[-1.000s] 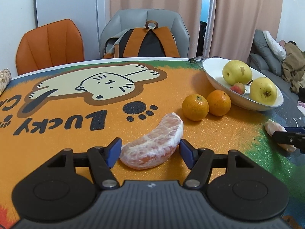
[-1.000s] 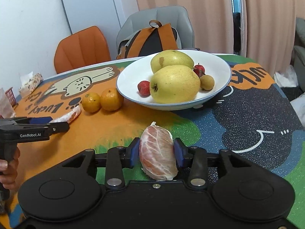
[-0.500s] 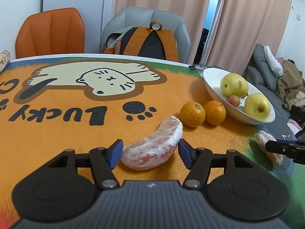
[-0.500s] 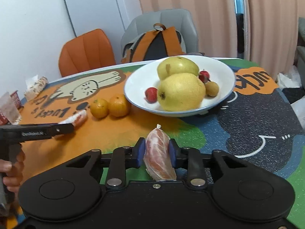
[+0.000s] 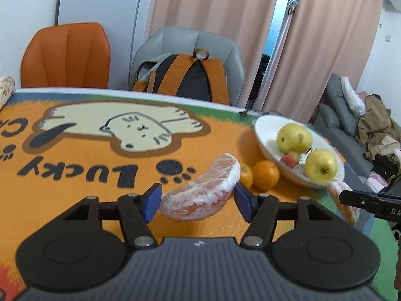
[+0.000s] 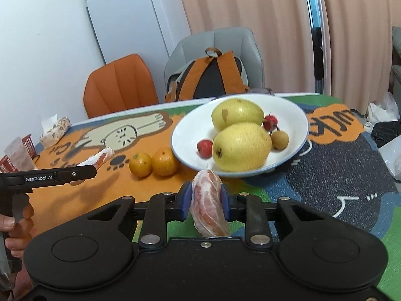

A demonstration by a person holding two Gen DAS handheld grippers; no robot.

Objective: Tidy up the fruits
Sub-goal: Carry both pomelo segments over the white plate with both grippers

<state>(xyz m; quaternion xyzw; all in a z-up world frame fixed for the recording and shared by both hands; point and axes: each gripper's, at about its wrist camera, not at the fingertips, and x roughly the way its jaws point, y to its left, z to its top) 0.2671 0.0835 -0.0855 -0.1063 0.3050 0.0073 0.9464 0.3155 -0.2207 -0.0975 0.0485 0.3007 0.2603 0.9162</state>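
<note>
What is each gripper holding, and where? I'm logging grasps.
The right gripper clamps a pomelo segment across its flat sides. The left gripper holds another pomelo segment by its ends.

Two peeled pomelo segments (image 5: 200, 193) (image 6: 209, 203) held off desk; two oranges (image 6: 153, 163) beside white bowl (image 6: 188, 130) holding pears (image 6: 240, 145), small red fruits.

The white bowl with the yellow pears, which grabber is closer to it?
Right. The right gripper, shut on a pomelo segment, is just short of the bowl's near rim. The left gripper is farther off, beyond the two oranges.
</note>
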